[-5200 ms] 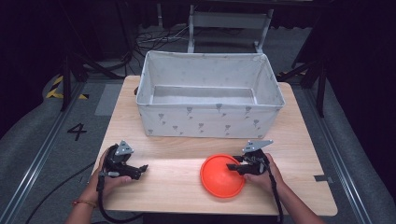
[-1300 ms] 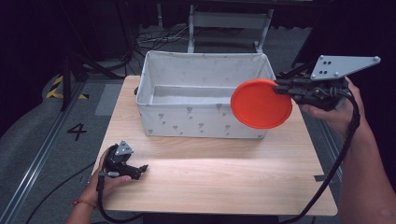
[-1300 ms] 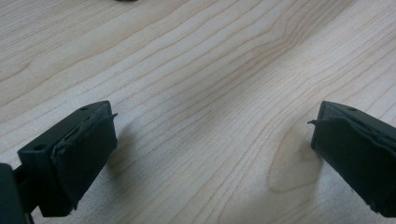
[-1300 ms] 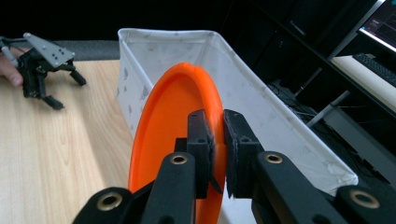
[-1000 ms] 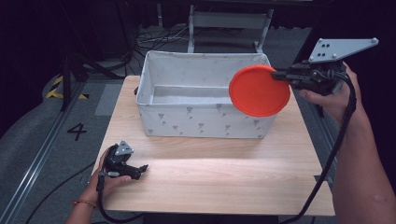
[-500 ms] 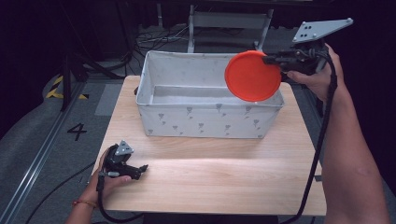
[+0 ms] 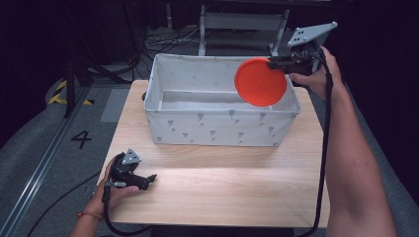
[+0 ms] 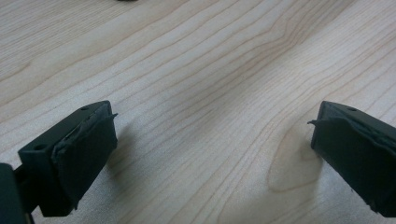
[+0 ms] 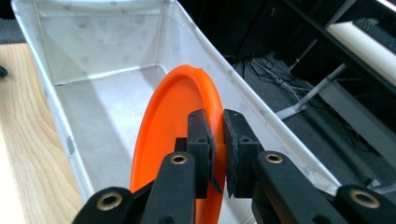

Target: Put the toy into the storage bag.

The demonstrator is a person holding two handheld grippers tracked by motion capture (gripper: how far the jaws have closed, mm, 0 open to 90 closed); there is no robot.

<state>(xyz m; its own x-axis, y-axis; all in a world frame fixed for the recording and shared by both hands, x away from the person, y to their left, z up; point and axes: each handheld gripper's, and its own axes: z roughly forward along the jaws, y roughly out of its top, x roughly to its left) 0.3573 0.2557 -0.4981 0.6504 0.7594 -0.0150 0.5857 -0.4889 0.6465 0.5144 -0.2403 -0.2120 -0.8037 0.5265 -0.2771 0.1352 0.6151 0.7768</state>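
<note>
Right hand-held gripper (image 7: 274,62) clamped on the rim of an orange plate (image 7: 260,82), held tilted over the white fabric bin (image 7: 217,129), right end. Left hand-held gripper (image 7: 148,178) resting on the table (image 7: 222,187), near left, jaws wide, nothing between.

Both grippers are black, the right gripper (image 7: 276,62) topped by a grey three-cornered plate (image 7: 311,33) with small holes and brass-coloured pivot screws, the left gripper (image 7: 148,178) trailing a black cable, its wrist wearing a thin orange band (image 7: 85,215).
</note>
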